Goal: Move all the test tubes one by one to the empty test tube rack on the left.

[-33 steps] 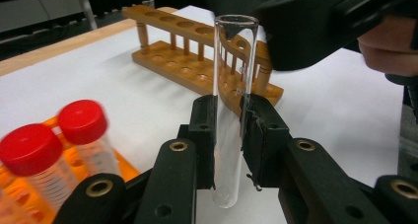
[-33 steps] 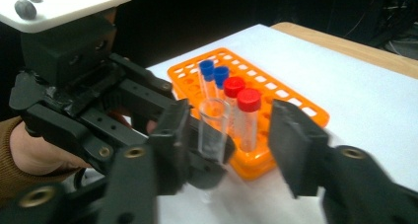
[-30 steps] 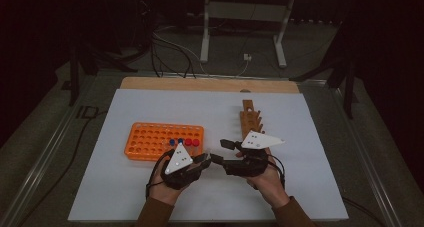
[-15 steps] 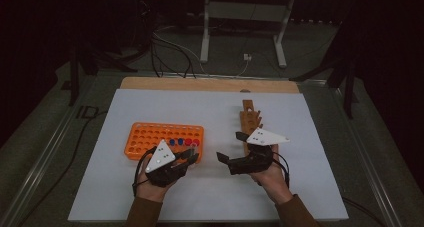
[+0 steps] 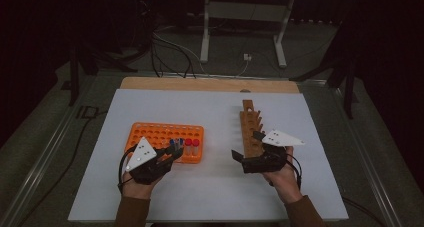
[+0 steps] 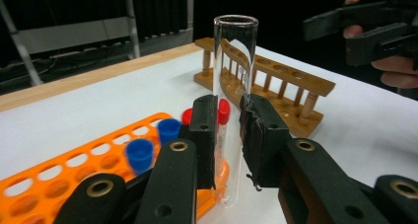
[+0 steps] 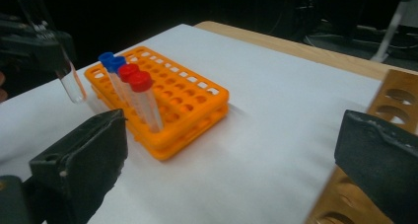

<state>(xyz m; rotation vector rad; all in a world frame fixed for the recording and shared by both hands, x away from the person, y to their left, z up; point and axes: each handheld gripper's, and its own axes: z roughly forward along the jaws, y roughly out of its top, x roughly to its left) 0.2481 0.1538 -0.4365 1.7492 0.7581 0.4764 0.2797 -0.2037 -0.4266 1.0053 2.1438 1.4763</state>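
clear glass test tube point(image 6: 231, 110), uncapped and upright, sits mid-frame in the left gripper view, clenched between the pads of the left gripper point(image 6: 227, 135), just beside the orange rack point(image 5: 150, 134) at centre left of the high view. right gripper point(image 5: 248, 150), centre right by the wooden rack point(image 5: 250, 127), has just been opening and grasps nothing. to seat the tube well, keep it vertical, line it over an empty hole, lower slowly. no readable writing.
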